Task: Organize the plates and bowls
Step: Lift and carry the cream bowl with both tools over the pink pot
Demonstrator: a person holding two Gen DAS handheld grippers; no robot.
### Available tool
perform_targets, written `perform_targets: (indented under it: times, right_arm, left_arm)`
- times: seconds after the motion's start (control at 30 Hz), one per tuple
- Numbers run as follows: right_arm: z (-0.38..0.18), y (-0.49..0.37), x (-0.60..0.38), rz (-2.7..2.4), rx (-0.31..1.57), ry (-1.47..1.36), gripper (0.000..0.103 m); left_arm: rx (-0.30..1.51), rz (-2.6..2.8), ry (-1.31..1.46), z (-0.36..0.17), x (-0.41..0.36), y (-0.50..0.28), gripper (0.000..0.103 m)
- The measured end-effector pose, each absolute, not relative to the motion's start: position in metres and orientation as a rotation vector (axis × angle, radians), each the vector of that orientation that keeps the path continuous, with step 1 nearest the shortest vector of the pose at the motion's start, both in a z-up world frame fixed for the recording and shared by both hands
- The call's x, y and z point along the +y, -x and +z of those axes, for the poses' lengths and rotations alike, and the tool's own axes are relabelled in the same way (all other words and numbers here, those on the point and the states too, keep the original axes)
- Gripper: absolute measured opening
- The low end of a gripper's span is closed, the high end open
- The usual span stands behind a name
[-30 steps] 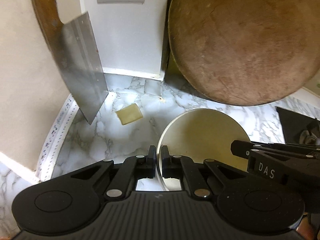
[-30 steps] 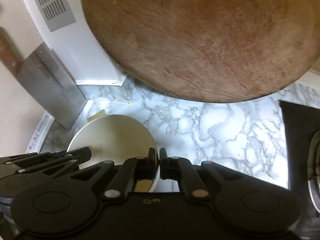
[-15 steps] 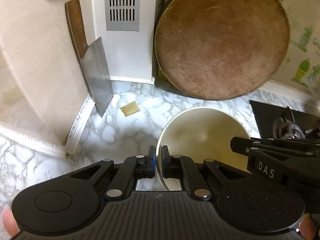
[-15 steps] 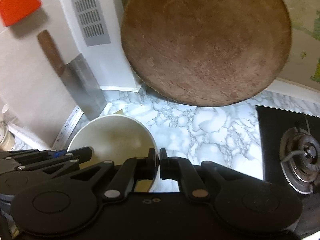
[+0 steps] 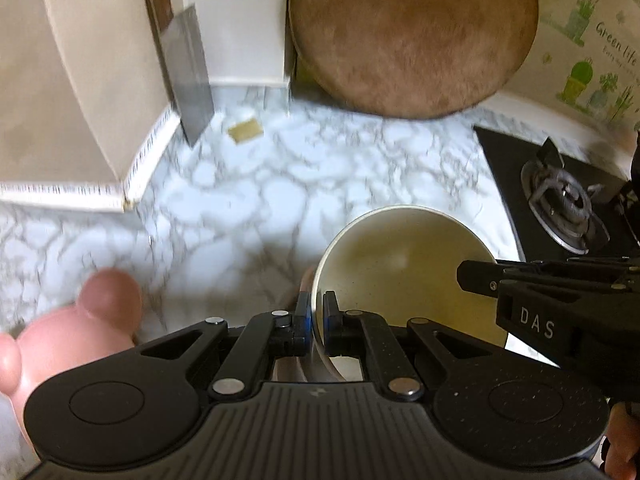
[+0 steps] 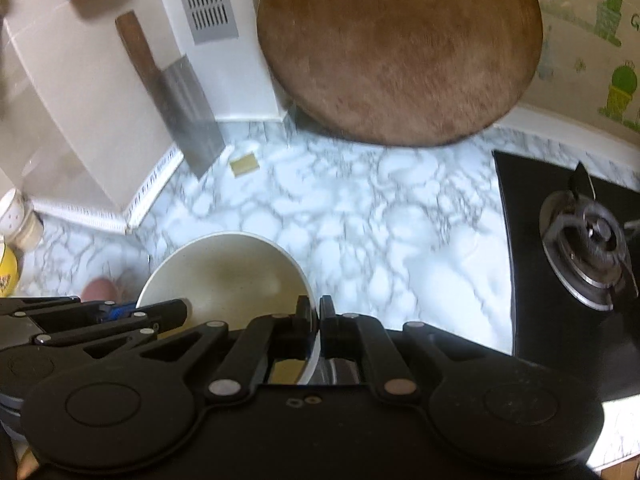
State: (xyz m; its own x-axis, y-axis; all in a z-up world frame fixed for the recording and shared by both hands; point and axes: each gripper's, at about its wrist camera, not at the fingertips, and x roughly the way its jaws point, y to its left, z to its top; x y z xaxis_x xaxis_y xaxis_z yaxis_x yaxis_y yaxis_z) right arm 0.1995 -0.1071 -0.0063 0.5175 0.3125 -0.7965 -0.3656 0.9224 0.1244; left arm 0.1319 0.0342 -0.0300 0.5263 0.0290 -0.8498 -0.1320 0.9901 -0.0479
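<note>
- Both my views are fairly dim and warm, with soft indoor light and no hard glare.
- The counter [image 5: 248, 200] smears with motion blur in the left view; its marble veins lose their edges.
- The right view is a little sharper, though the counter [image 6: 360, 216] still streaks near the middle.
- The board [image 6: 400, 48] looks soft and grainy.
- The bowl [image 5: 400, 264] throws a soft shadow to its left, and its inside is dull and yellowish.
- Fisheye bending curves the walls, and the corners go black.
- The pink thing [image 5: 68, 336] close to my left lens is out of focus.
</note>
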Motion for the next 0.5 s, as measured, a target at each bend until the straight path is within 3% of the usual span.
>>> perform_targets:
  times: [0.5]
  right_arm:
    - [-0.041,-0.192,-0.106,0.409,1.008,0.078,0.005]
  left_arm:
    - [1.066,0.124,0.100,-0.058,0.030,-0.130,0.005]
